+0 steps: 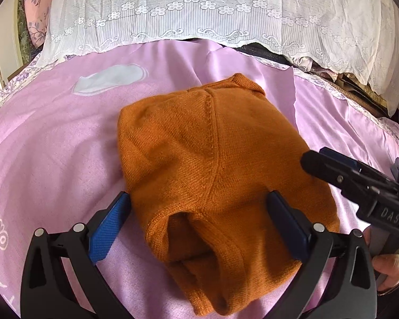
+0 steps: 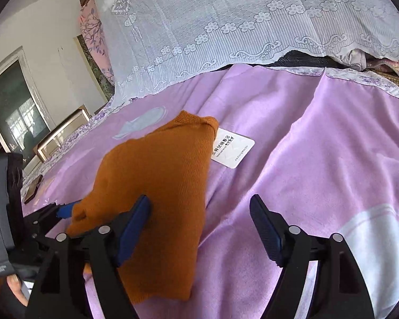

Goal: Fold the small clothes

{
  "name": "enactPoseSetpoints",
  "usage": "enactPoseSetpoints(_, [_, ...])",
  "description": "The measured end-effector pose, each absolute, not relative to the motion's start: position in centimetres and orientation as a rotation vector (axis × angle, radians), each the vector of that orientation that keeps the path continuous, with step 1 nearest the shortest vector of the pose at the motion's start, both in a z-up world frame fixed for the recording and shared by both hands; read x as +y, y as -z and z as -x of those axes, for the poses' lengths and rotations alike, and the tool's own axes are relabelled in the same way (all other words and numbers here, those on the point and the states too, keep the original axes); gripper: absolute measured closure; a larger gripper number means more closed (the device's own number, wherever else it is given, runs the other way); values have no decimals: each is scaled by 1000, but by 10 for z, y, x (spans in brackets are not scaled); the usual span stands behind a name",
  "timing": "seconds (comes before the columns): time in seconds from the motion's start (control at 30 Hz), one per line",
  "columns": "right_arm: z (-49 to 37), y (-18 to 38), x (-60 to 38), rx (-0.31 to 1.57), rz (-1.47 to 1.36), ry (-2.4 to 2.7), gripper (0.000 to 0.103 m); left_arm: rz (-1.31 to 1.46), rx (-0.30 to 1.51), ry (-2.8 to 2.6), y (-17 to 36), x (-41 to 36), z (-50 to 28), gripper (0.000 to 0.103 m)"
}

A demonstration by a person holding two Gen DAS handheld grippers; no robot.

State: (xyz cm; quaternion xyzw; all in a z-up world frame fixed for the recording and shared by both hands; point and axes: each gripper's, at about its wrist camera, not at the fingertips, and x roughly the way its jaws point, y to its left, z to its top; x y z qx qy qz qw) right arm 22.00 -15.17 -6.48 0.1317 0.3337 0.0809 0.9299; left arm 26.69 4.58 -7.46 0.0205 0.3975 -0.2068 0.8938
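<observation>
An orange knitted garment lies folded into a compact bundle on the pink bedsheet. My left gripper is open, its blue-padded jaws spread on either side of the bundle's near end, low over it. My right gripper is open too; its left finger rests over the garment and its right finger is over bare sheet. The right gripper also shows in the left wrist view at the garment's right edge. A white paper tag pokes out from the garment's far corner.
A white lace cover drapes over the bedding at the back. The pink sheet has wrinkles and white printed patches. A window and a wooden frame are at the left, beyond the bed edge.
</observation>
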Motion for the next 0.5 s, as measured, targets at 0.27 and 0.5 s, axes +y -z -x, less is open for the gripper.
enactPoseSetpoints(0.27, [-209, 87, -164, 778, -354, -182, 8, 31, 895, 418, 83, 61, -259, 4])
enactPoseSetpoints(0.5, [-176, 72, -157, 665, -301, -157, 9, 89, 738, 322, 55, 85, -236, 4])
